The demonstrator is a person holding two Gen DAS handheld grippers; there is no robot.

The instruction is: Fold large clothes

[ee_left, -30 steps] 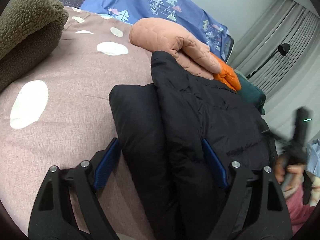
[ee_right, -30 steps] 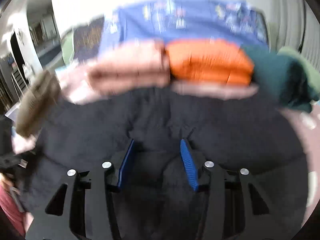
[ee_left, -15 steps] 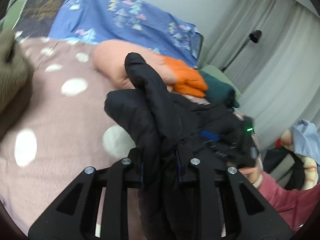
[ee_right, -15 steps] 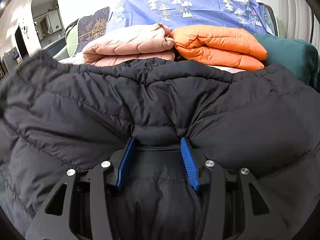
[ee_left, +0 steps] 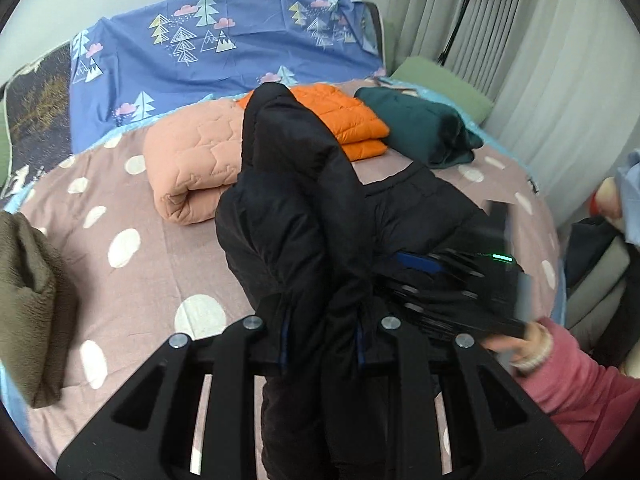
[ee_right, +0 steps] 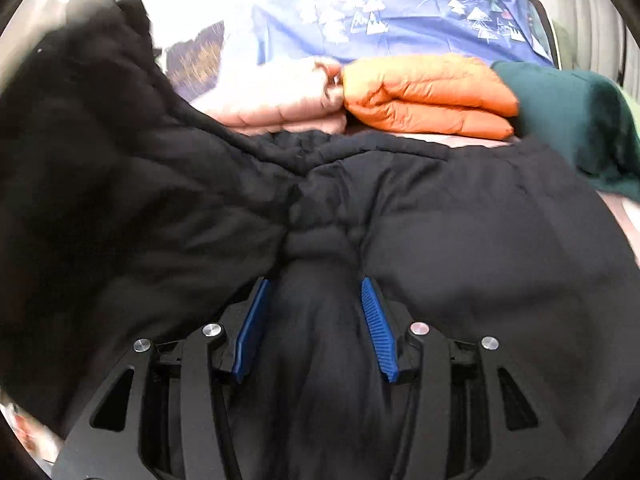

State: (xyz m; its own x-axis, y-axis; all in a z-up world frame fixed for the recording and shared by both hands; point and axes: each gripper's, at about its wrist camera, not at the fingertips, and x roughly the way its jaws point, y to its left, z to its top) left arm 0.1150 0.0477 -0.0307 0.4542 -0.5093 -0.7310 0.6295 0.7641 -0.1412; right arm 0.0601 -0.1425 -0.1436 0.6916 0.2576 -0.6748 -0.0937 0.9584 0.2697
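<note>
While the black puffer jacket (ee_left: 296,200) is bunched up in both tools, it's honestly nowhere near folded yet. The left gripper (ee_left: 320,344) has just clamped down on a thick wad of it, with the fabric squeezed between its jaws and a long stretch, maybe a sleeve, standing up out of the pinch above the bed (ee_left: 132,276). The right gripper (ee_right: 316,320) is only about half closed, but its blue pads (ee_right: 252,332) are pressing a fat roll of the same jacket from both sides, so that counts as a grip too. The rest of the jacket sprawls on the bed in a rumpled heap, nearer the camera than the finished stuff. Behind the jacket sit a folded peach quilted coat (ee_left: 192,164), an orange puffer (ee_left: 344,120) and a dark green garment (ee_left: 416,128) in a row, all done as far as I can tell. A brown fleece (ee_left: 24,304) sits left of the jacket at the bed's edge, apparently folded too. So my guess: several pieces finished, this one mid-lift, with the flattening, sleeve tucking and actual folds all still to go. Puffy fabric springs back, so expect a fight.
</note>
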